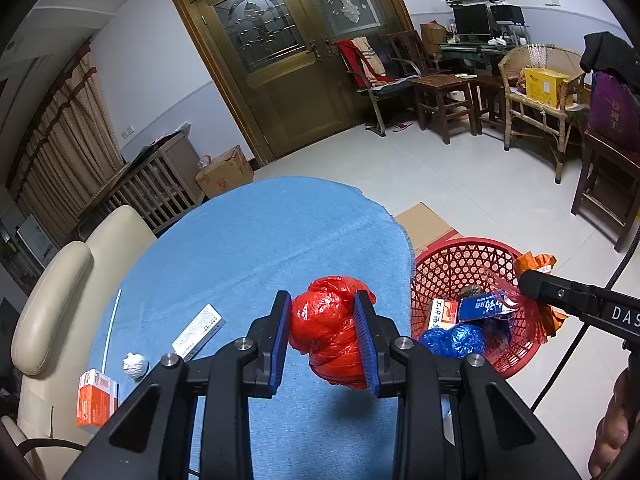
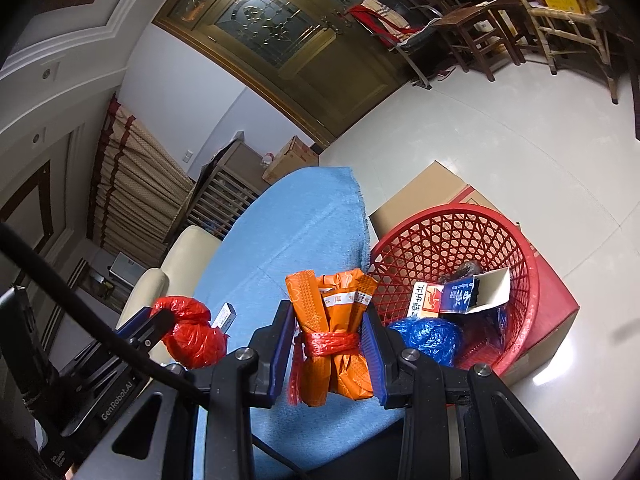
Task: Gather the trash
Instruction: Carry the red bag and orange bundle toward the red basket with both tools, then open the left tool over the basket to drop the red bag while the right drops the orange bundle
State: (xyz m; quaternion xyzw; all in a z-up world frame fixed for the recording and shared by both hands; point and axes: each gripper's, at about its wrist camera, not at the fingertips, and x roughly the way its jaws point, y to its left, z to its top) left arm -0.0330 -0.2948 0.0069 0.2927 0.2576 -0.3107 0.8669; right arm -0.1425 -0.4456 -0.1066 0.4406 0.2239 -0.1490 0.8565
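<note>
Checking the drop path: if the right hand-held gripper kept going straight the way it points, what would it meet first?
Probably the near rim of the red basket, just beyond the orange bundle that the right hand-held gripper holds; depth is unclear, and it might skim the blue tablecloth's edge.

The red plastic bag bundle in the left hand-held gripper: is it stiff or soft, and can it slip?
The red plastic bag bundle is probably soft: it bulges around the pads of the left hand-held gripper. It looks light, being crumpled film. Its glossy surface may slip, though the ribbed pads should help.
</note>
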